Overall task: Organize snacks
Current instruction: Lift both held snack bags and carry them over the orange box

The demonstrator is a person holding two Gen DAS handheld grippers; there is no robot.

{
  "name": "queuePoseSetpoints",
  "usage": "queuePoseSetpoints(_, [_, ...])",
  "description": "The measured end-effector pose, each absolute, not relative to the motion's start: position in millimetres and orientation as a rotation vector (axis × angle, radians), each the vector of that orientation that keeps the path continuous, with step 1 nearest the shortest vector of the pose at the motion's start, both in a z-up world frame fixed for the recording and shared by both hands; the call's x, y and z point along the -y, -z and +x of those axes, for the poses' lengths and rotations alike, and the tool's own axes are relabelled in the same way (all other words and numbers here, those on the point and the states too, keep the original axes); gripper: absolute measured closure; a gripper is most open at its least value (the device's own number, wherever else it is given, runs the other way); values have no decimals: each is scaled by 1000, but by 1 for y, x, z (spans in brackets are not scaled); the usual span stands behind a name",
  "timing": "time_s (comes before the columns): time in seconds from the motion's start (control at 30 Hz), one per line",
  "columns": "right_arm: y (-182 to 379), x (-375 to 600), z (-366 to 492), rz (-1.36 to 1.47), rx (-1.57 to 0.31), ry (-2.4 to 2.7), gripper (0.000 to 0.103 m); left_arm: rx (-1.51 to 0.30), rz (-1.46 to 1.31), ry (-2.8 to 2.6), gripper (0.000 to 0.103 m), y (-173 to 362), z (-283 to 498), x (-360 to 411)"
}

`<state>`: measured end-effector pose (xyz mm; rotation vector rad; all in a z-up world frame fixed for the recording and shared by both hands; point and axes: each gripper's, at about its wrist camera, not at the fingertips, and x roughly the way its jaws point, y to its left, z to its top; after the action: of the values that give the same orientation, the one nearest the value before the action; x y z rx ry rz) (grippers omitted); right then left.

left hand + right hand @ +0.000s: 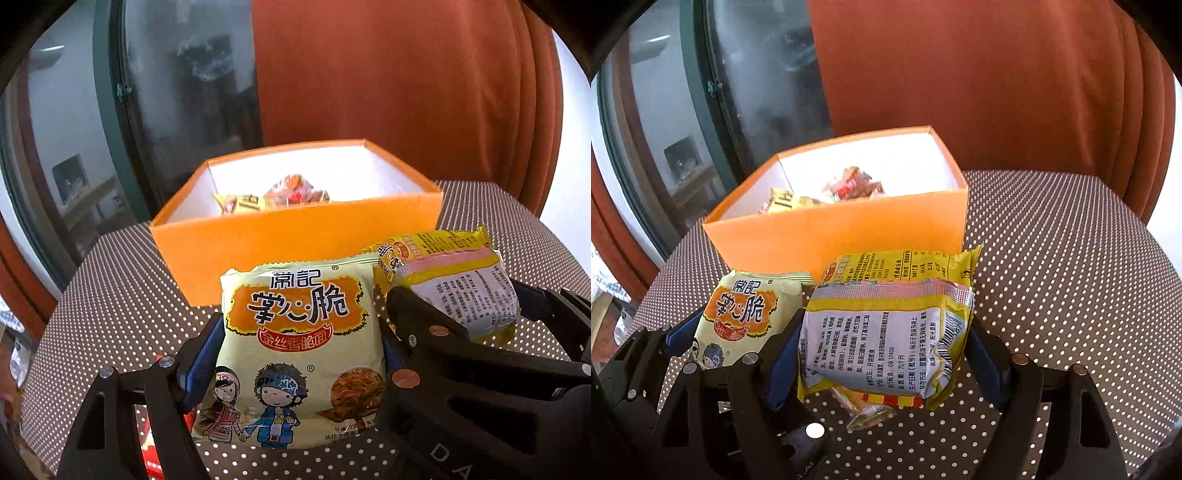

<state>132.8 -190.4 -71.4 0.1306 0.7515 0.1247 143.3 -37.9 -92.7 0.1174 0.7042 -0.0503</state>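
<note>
The pale green noodle packet [301,354] sits upright between the fingers of the left gripper [301,347], its printed front facing the left wrist camera, and the blue pads press in on its two side edges so that it is gripped and carried clear of the dotted worktop [110,295]. Just beside it, the yellow noodle packet [886,332] is clamped the same way by the right gripper [882,354], back label toward the camera and its crimped top seam folded over. Holding each packet by its narrow sides probably keeps the brittle noodle cake from being crushed across its flat face, and keeps the bag pointing forward, ready to be tipped in. Under the yellow packet a small clear-wrapped snack [866,415] lies on the worktop, not yet collected. Ahead of both grippers stands the open orange box [295,243], near the far edge of the worktop, with several wrapped snacks [291,194] already lying in its left part; its right part looks free, which seems the likely place for these two. Behind the box hangs a rust-coloured curtain [406,74], with a dark-framed window [110,110] to its left.
</note>
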Motion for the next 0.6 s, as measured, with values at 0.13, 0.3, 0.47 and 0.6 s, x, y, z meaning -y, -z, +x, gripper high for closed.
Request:
queuePoseSetpoints(0.13, [57,191,128,128,-723,-121,22,-680,115,53,24,80,141,38])
queuePoseSetpoints(0.3, [39,191,126,126,-683,-118,22,-646,113,56,24,60,135,43])
queuePoseSetpoints(0.47, [20,187,131,111,-640,-122,22,-633,101,60,24,44,144,39])
queuePoseSetpoints(0.6, [9,184,138,114,-615,-131,22,-610,100,49,24,33,148,36])
